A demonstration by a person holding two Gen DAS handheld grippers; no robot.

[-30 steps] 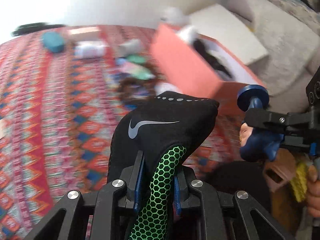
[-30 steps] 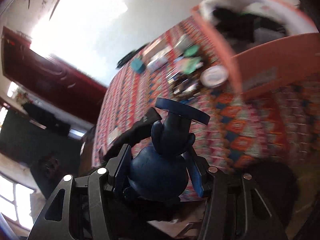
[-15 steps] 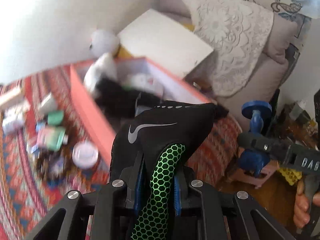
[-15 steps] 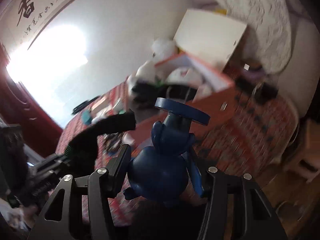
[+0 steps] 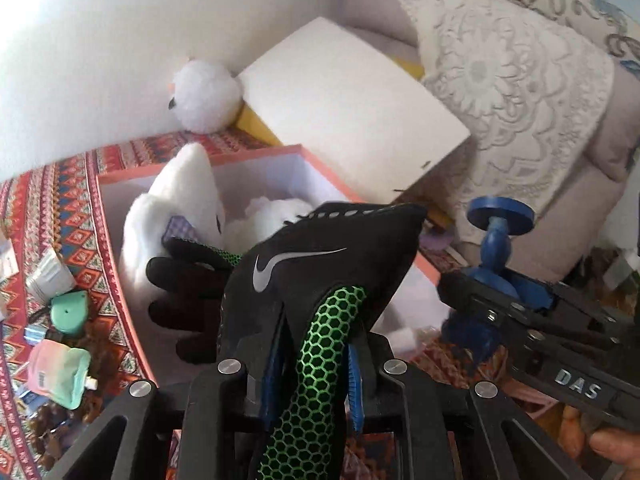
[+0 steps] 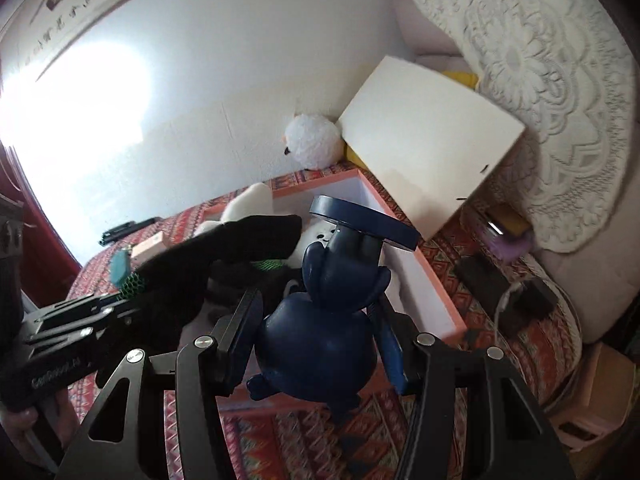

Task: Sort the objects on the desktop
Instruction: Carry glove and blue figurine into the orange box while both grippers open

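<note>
We take the pink open box [image 5: 120, 240] on the patterned surface [image 5: 48, 216] as our landmark. Inside it we count one white plush toy [image 5: 180, 208], one black glove with green mesh [image 5: 188, 280] and a second white plush piece [image 5: 276, 212] toward its far wall.

The left hand-held gripper [image 5: 312, 356] is above the box's near edge. Its jaws are opening, and a black glove with a white swoosh [image 5: 320, 264] sits between them, its green honeycomb cuff [image 5: 316, 380] hanging down through the gap. This glove blocks our view of the box's near interior.

The right hand-held gripper [image 6: 316, 336] is at the box's near right corner, pinching one dark blue figurine [image 6: 324, 320] by its round body; the figurine's flat disc top projects over the box.

Behind the box we count one round white plush ball [image 5: 204, 96] against the wall and one white board [image 5: 344, 96] leaning on a lace-covered sofa [image 5: 520, 80]. Left of the box lie one green cap-shaped item [image 5: 70, 312] and one pastel pouch [image 5: 60, 372] among smaller clutter that is too blurred to count.
</note>
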